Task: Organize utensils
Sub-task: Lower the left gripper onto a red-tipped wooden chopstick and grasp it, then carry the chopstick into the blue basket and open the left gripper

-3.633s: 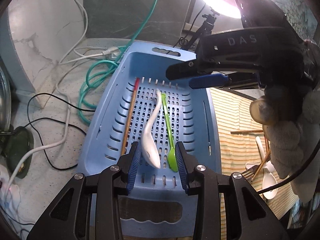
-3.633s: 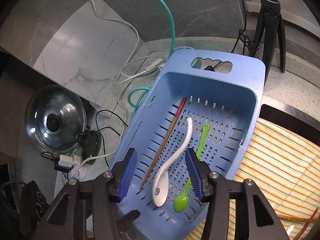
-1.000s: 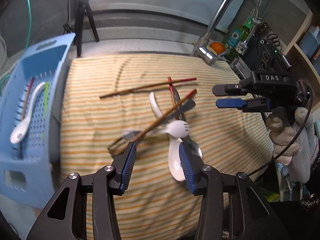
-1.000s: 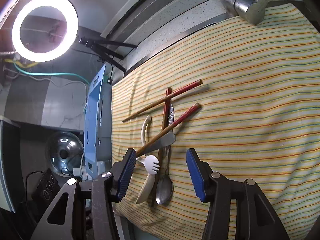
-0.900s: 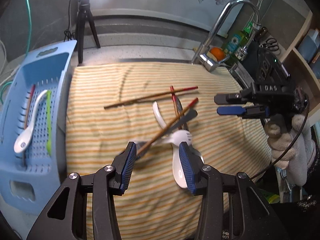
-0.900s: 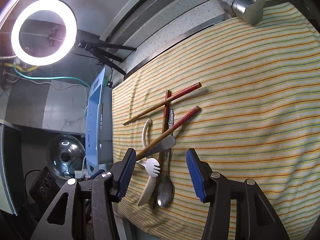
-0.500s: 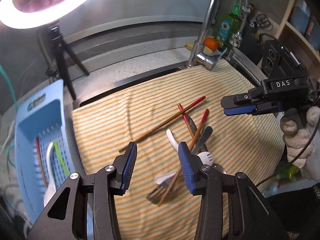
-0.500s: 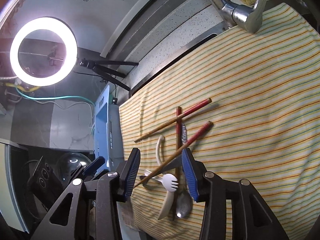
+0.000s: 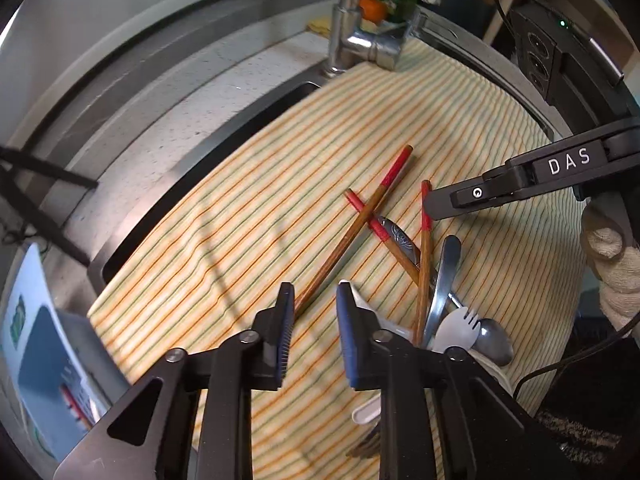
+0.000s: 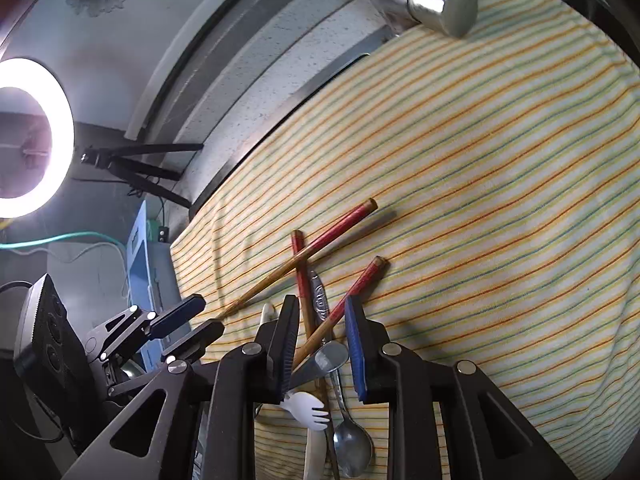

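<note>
partly visible blue basket (image 9: 44, 364), red-tipped chopstick (image 9: 74, 404) inside

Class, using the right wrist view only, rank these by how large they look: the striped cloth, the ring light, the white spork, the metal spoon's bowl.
1. Striped cloth
2. Ring light
3. White spork and the metal spoon bowl look alike; the spork's handle is partly hidden, so no ranking.

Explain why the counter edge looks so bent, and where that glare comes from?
Both views: a fisheye lens bows the counter edge and cloth stripes. Right view: the ring lamp blows out white at the left; chopsticks cast soft shadows. Left view: the blue basket is blurred.
</note>
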